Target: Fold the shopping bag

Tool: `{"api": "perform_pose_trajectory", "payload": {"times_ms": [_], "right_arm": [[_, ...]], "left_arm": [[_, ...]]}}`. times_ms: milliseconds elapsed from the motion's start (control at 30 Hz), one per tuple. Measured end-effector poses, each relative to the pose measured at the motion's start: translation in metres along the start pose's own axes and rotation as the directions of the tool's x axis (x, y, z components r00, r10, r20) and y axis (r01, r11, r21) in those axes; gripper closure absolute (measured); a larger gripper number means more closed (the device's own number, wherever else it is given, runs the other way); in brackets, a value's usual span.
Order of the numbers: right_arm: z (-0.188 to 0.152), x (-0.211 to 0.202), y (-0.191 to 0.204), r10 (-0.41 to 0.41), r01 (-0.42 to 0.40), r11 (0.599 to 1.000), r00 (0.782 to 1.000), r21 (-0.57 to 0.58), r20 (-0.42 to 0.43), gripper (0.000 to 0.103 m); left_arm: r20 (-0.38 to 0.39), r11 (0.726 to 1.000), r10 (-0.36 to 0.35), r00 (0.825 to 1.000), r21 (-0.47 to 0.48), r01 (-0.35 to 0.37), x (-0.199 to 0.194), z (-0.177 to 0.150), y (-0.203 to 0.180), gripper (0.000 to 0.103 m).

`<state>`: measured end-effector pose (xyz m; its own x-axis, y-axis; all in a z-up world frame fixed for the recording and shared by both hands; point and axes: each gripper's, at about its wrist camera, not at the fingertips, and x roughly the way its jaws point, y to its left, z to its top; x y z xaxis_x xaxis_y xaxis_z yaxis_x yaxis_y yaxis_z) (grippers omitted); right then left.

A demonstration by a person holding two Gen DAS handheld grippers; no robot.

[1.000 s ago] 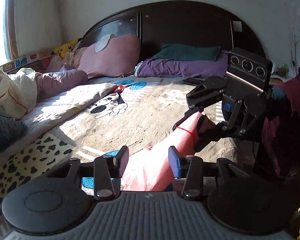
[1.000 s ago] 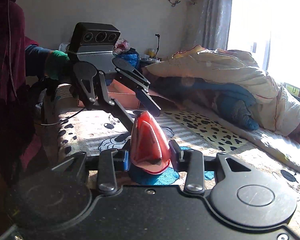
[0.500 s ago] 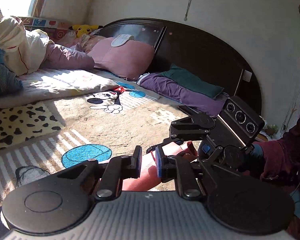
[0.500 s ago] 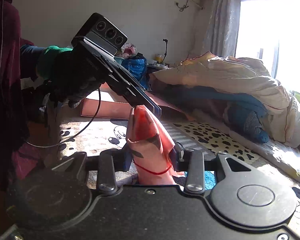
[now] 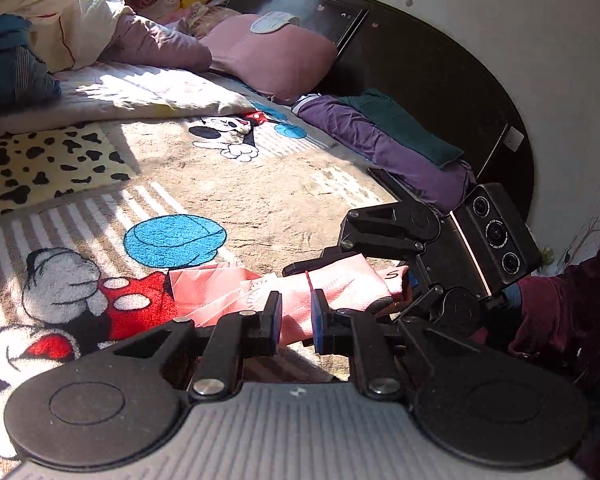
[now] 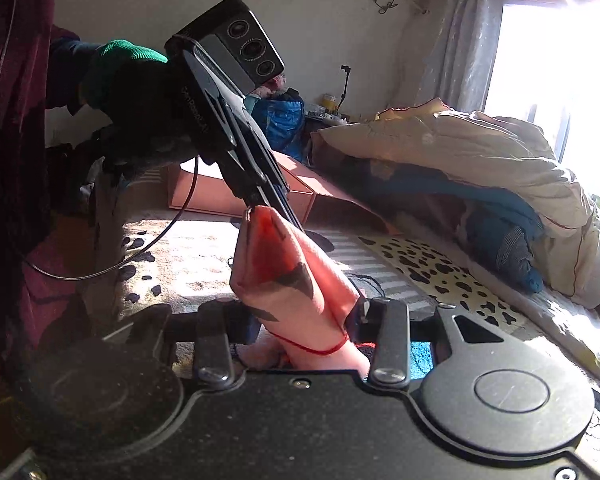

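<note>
The pink shopping bag [image 5: 236,294] is lying partly folded on the cartoon-print blanket [image 5: 228,188] covering the bed, one end flat on the blanket, the other end raised between the two tools.

The right gripper [image 6: 304,322] is clamping the bag's bundled end: in the right wrist view both pads are pressing on the pink fabric [image 6: 288,276], which is rising between them as a folded wedge with a red thread running across its base. In the left wrist view the same tool [image 5: 340,280] is coming in from the right, its fingers lying above and below the bag's end.

The left gripper [image 5: 296,322] is sitting just short of the bag's middle fold, fingers nearly together with a narrow gap. Pink fabric is showing through that gap, but whether the pads are pinching it cannot be told. Seen from the right wrist [image 6: 276,204], its closed tips are meeting the top of the raised wedge.

Surroundings — a pink pillow [image 5: 276,56] and a purple one [image 5: 380,144] are lying against the dark headboard [image 5: 440,80], well apart from the bag. A heaped cream duvet [image 6: 480,152] is lying along the window side. A pink box [image 6: 236,192] is lying beyond the bag. A person's dark red sleeve [image 5: 572,304] is filling the right edge, and a thin cable [image 6: 112,264] is hanging from the left tool.
</note>
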<state>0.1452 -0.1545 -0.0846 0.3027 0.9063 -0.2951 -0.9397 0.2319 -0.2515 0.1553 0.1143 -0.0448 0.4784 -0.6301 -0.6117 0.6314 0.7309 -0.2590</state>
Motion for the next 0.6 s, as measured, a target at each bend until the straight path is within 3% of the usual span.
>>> {"api": "perform_pose_trajectory", "payload": {"times_ms": [133,333,400,500,600], "right_arm": [[-0.002,0.007,-0.006,-0.006,0.005,1.000,1.000,0.022,0.013,0.062],[0.000,0.021,-0.011,-0.018,0.016,0.999,0.999,0.043,0.050,0.062],[0.001,0.022,-0.011,-0.020,0.017,0.999,0.998,0.046,0.053,0.062],[-0.001,0.027,-0.006,-0.012,0.011,1.000,0.999,0.029,0.038,0.060],[-0.002,0.030,-0.001,-0.013,0.013,1.000,0.999,0.011,0.031,0.060]], "left_arm": [[-0.002,0.988,0.107,0.994,0.108,-0.107,0.003,0.001,-0.011,0.090],[0.166,0.995,0.062,0.984,-0.083,-0.048,-0.030,0.006,0.009,0.089],[0.119,0.997,0.053,0.991,-0.054,-0.046,-0.023,0.008,0.004,0.090],[0.056,0.996,0.015,0.998,-0.093,-0.010,-0.009,0.004,0.010,0.090],[-0.015,0.996,0.087,0.996,0.010,-0.087,-0.006,0.009,0.002,0.090]]}}
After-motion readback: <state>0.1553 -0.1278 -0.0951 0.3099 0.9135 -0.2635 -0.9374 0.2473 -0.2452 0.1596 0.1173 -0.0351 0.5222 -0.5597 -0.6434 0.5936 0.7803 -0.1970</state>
